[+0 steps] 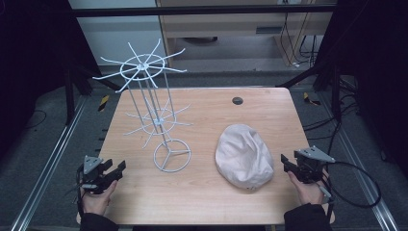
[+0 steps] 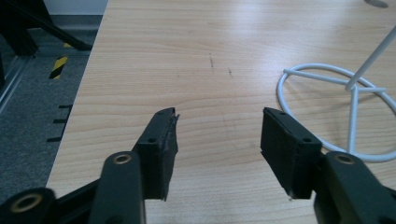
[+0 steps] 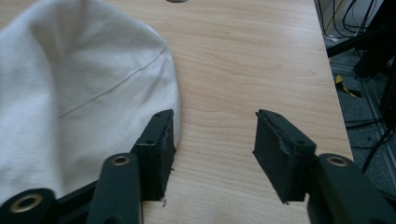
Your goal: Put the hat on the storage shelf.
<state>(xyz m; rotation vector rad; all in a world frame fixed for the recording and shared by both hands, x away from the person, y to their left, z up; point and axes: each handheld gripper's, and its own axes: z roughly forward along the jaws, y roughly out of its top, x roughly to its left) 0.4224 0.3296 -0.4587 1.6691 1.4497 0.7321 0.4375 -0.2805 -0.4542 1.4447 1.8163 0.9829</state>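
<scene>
A: Hovering at the near edge, both tools empty. Right gripper [image 1: 288,163] jaws wide, the cream cap [image 1: 243,155] just beside it at its nine o'clock. Left gripper [image 1: 115,171] wide too, over bare table [image 1: 202,202].

B: Wire rack [image 1: 154,113]?

A: Upright at the cap's ten o'clock, well apart. Risk, I judge: pinching one loose fabric layer, so the cap sags and snags a prong.

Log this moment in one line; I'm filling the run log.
left gripper: open, near rack base | right gripper: open, beside cap | cap: on table, unheld
</scene>
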